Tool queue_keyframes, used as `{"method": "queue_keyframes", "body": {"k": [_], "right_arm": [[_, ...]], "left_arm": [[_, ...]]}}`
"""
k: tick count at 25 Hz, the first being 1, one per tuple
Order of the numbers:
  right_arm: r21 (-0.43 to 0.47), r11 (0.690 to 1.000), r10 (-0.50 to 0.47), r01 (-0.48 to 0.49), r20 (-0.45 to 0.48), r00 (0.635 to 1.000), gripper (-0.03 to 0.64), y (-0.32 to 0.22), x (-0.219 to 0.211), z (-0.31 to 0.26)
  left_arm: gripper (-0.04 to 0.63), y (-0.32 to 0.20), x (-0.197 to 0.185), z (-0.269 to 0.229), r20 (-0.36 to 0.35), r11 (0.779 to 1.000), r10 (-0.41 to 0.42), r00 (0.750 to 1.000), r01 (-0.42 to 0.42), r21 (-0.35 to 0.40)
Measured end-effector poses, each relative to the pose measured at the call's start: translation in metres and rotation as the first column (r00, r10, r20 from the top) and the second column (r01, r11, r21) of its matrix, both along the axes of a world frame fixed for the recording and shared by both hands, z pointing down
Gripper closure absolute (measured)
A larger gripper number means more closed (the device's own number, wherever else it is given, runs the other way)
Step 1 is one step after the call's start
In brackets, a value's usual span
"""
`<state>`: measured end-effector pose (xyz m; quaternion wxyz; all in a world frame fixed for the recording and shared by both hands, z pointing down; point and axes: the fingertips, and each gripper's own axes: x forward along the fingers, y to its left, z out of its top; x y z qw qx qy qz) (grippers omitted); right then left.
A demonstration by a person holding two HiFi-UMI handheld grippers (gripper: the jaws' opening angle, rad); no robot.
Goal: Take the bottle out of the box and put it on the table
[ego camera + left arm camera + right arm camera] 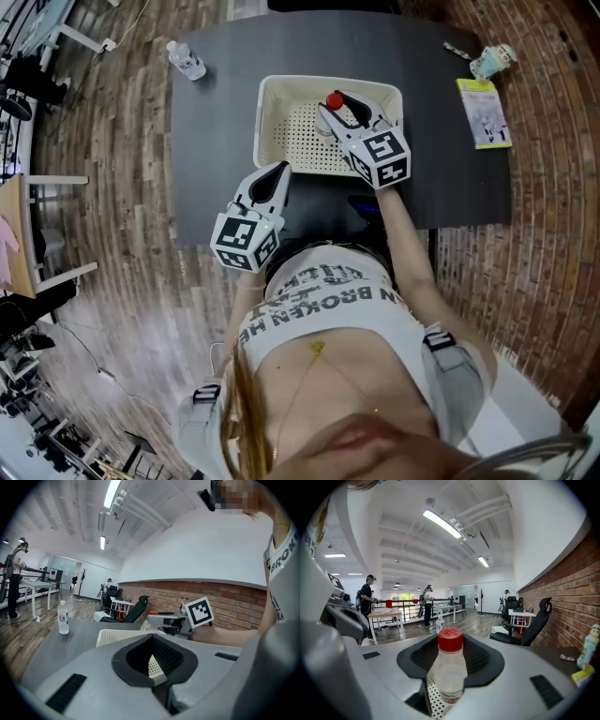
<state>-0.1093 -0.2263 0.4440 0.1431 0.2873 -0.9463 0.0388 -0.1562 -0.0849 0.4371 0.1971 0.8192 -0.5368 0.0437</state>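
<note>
A clear bottle with a red cap (333, 101) stands upright between the jaws of my right gripper (343, 111), over the right part of the white perforated box (272, 94). In the right gripper view the bottle (449, 667) fills the gap between the black pads, and the box's dotted floor shows under it. My left gripper (272, 180) is shut and holds nothing. It hovers at the table's near edge, beside the box's front left corner. Through its jaws in the left gripper view I see the box (112, 634) and the right gripper (171, 620).
The box sits on a dark table (216, 141). A second water bottle (186, 59) stands at the table's far left corner. At the far right lie a yellow card (484, 112) and a small figure (494, 60). A brick-patterned floor surrounds the table.
</note>
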Motion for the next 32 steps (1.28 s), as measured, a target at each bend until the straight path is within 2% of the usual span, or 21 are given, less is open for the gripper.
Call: {"method": "queue_keyframes", "body": {"k": [8,18,25,32], "right_arm": [[0.023,0.999,-0.037,0.037,0.027,0.999,0.460,0.012,0.010,-0.060],[0.033,0.999,-0.031,0.029,0.048,0.998,0.460,0.021,0.029,-0.107],[0.042,0.999,-0.029,0.027,0.055,0.998,0.460,0.022,0.036,-0.125],[0.038,0.999,-0.025,0.023,0.062,0.998,0.460,0.020,0.038,-0.129]], "left_arm": [[0.591,0.000,0.006,0.009,0.005,0.999,0.028,1.000,-0.028,-0.016],[0.591,-0.003,0.020,0.014,0.001,0.998,0.057,0.998,-0.057,-0.020],[0.591,0.000,0.028,0.017,0.025,0.997,0.069,0.997,-0.069,-0.021],[0.591,0.003,0.031,0.021,0.013,0.997,0.070,0.997,-0.070,-0.029]]}}
